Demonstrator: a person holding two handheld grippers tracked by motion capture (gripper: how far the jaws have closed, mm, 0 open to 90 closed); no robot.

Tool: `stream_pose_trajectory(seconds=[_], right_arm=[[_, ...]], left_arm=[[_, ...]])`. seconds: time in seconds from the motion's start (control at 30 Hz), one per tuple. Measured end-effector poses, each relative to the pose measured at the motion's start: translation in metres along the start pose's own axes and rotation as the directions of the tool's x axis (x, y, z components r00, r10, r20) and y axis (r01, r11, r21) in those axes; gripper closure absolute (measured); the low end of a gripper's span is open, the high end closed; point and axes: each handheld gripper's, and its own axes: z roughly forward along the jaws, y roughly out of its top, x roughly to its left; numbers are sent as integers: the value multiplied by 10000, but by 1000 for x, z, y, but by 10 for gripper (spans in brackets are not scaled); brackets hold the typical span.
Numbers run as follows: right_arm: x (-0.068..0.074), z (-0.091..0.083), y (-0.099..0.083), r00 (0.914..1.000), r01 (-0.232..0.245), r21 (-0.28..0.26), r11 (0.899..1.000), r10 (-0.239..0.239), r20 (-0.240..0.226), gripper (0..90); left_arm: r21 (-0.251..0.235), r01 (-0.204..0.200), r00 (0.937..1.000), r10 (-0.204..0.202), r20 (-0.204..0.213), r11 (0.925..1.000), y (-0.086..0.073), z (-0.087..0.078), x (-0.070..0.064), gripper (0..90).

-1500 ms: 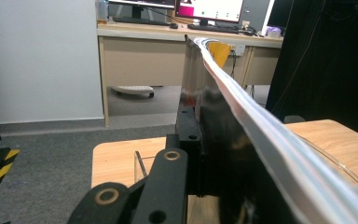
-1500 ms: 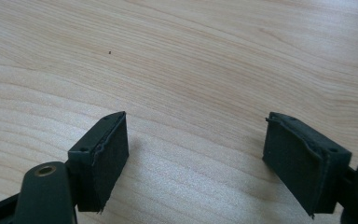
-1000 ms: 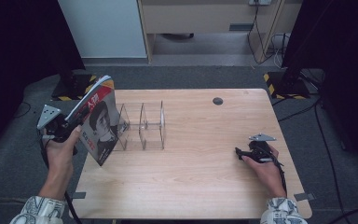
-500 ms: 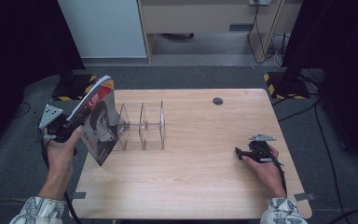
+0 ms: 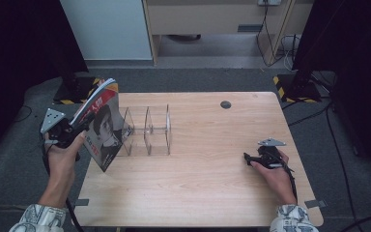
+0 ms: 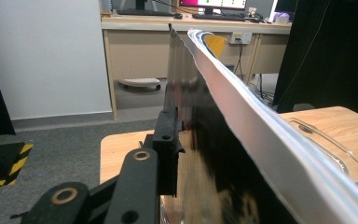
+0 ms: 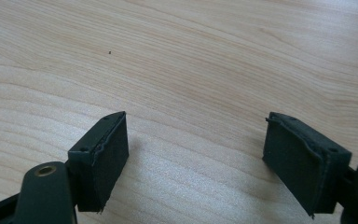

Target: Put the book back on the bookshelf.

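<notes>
My left gripper (image 5: 79, 126) is shut on a magazine (image 5: 104, 128) with a face on its red and black cover. It holds the magazine upright and tilted at the table's left edge, with the lower corner near the wood. The magazine stands just left of a clear acrylic divider rack (image 5: 147, 129). In the left gripper view one black jaw presses the glossy cover of the magazine (image 6: 242, 140), whose page edges slant across the frame. My right gripper (image 5: 248, 158) rests low on the table (image 5: 203, 188) at the right. Its fingers (image 7: 100, 158) stand wide apart over bare wood in the right gripper view.
A black round grommet (image 5: 226, 104) sits in the tabletop near the far edge. Beyond the table are a white cabinet (image 5: 106, 29), a beige desk (image 5: 212, 14) and yellow-black striped bases (image 5: 290, 87) on grey carpet.
</notes>
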Motion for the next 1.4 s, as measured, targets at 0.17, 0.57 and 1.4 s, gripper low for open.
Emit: stream_pose_trajectory(seconds=[0.17,0.57,1.4], right_arm=[[0,0,0,10000,-1,-2,10000,1,0,222],[0,0,0,10000,7,-9,10000,-7,12,222],[0,0,0,10000,8,-9,10000,-8,12,222]], left_arm=[[-6,-2,10000,2,-40,10000,0,0,0,629],[99,-106,9999,107,-115,9999,-2,0,1,506],[191,-189,9998,188,63,9996,-6,0,2,302]])
